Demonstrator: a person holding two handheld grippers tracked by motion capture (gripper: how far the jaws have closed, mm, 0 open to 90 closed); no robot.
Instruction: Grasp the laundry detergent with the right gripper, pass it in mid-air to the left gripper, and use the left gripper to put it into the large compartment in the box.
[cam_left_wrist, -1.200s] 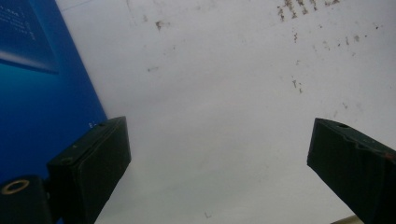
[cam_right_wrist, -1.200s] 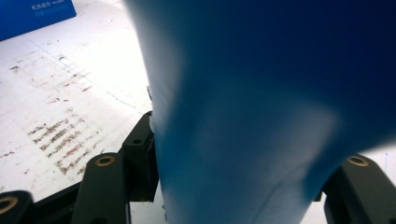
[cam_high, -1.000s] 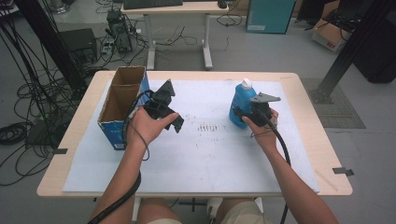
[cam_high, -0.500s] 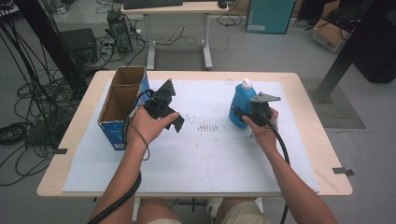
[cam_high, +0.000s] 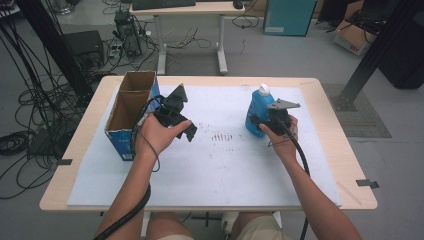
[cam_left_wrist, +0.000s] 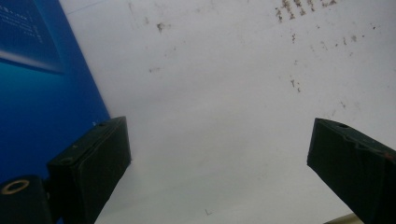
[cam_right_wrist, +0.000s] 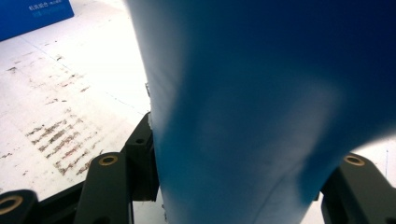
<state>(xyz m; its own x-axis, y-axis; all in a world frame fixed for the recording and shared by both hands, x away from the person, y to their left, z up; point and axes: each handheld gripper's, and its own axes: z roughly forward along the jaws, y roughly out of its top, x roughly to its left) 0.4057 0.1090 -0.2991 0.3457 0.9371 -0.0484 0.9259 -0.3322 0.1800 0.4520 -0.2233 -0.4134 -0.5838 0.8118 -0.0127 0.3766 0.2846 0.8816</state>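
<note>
— Right gripper (cam_high: 260, 121) has clamped the blue bottle (cam_high: 257, 110), standing upright well right of the open box (cam_high: 131, 107).
— Grasp step done, looks like; next comes a lift toward that box. Left gripper (cam_left_wrist: 219, 163) waits beside it, jaws spread.

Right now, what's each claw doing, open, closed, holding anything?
Left claw: open, nothing between its jaws, beside the blue box.
Right claw: closed on the blue bottle.
</note>
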